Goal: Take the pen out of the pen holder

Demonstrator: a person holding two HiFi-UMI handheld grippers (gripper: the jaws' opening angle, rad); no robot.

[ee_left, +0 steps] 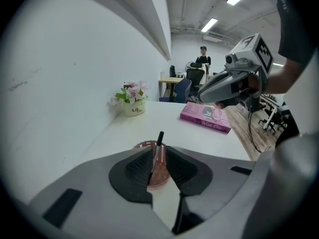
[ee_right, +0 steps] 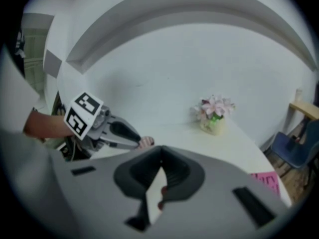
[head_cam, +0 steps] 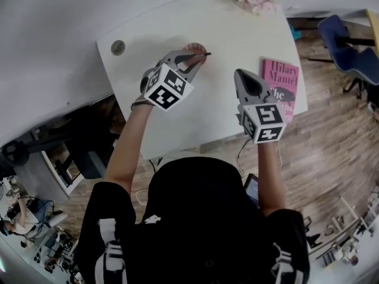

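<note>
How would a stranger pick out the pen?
On the white table, look near the wall, left of the pink book. The pen is the thin black stick in the left gripper's jaws, above the round pink pen holder.

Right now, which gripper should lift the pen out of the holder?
Left: the left gripper is shut on the pen over the pen holder; the right gripper hangs empty near the book.

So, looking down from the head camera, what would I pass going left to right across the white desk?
Round cable port → left gripper, shut on the pen → right gripper → pink book.
</note>
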